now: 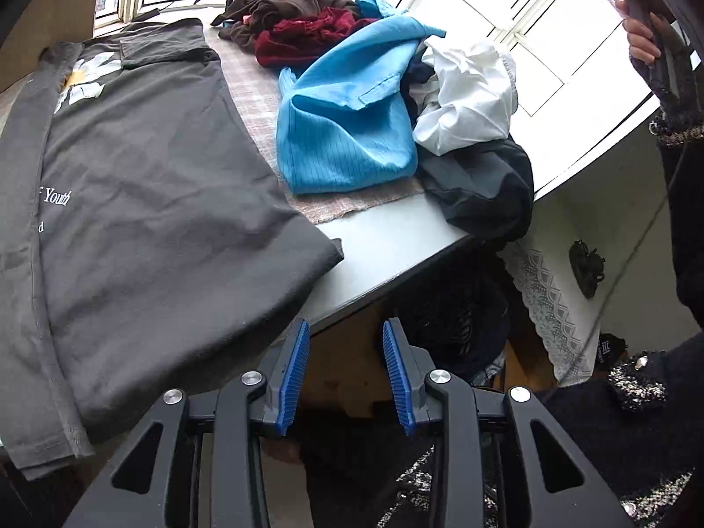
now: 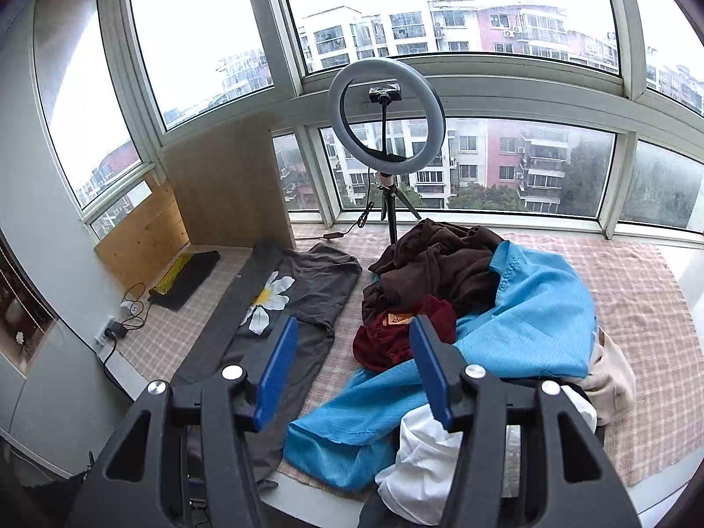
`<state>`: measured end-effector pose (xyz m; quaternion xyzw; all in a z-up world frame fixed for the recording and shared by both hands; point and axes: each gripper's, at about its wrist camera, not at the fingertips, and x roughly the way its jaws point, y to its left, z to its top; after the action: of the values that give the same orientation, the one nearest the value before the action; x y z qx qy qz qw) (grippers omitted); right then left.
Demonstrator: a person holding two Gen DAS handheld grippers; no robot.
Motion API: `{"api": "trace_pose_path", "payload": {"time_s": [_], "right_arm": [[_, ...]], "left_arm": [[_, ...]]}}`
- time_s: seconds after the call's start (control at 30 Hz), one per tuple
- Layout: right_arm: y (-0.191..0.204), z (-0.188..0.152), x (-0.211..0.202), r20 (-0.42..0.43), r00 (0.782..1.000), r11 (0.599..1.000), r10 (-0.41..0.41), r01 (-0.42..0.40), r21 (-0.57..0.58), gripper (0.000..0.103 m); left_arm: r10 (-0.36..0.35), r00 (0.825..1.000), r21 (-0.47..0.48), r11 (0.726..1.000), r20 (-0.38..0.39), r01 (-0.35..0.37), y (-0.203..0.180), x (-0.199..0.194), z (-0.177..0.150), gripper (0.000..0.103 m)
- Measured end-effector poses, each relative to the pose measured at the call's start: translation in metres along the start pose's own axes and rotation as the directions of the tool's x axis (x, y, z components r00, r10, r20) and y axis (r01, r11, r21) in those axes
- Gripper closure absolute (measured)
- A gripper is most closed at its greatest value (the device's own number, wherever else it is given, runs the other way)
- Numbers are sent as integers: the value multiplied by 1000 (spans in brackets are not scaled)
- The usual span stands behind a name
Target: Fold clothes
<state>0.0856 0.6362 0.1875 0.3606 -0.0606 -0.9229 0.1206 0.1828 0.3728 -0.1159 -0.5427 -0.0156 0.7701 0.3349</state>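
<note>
A dark grey T-shirt (image 1: 145, 202) with a daisy print lies flat on the table, its sides folded in; the right wrist view shows it (image 2: 281, 303) at the left. Beside it sits a heap of clothes: a blue garment (image 1: 347, 119), a white one (image 1: 466, 92), a maroon one (image 1: 303, 39), a brown one (image 1: 286, 0) and a black one (image 1: 484, 185). My left gripper (image 1: 345, 330) is open and holds nothing, just off the table's near edge by the shirt's hem. My right gripper (image 2: 354, 323) hovers open above the heap (image 2: 528, 321), nothing between its pads.
A ring light on a tripod (image 2: 385, 123) stands at the window behind the clothes. A wooden panel (image 2: 220, 185) and a power strip with cables (image 2: 114, 330) are at the far left. A checked cloth (image 2: 638, 308) covers the table. A person's hand (image 1: 640, 39) is at the upper right.
</note>
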Motion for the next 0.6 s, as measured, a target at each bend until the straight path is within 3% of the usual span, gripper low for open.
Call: {"api": "trace_pose_path", "payload": {"time_s": [0.2,0.33,0.43,0.47,0.5,0.53,0.6], "right_arm": [[1,-54,30,-110,994,1000,-8,10,13,51],[6,-71,33,-134,991,1000,12,-11,12,51],[9,-78,35,-144,989,1000,27,-25,15,51],[11,-80,35,-146,989,1000,29,-28,13,51],[12,-80,36,-147,989,1000,30,-29,10,50],[13,-81,37,-149,988,1000,30,-30,5,50],[16,-81,39,-153,988,999,37,-37,0,51]], "left_arm": [[148,989,34,989,-6,-147,-5,44,15,71],[213,977,75,974,-7,-212,-7,58,24,70],[220,975,91,971,18,-220,-8,61,25,70],[221,975,95,970,28,-223,-7,60,25,74],[222,974,97,970,33,-225,-5,60,24,95],[216,976,90,972,32,-218,-2,60,23,103],[155,988,53,987,13,-155,6,56,21,103]]}}
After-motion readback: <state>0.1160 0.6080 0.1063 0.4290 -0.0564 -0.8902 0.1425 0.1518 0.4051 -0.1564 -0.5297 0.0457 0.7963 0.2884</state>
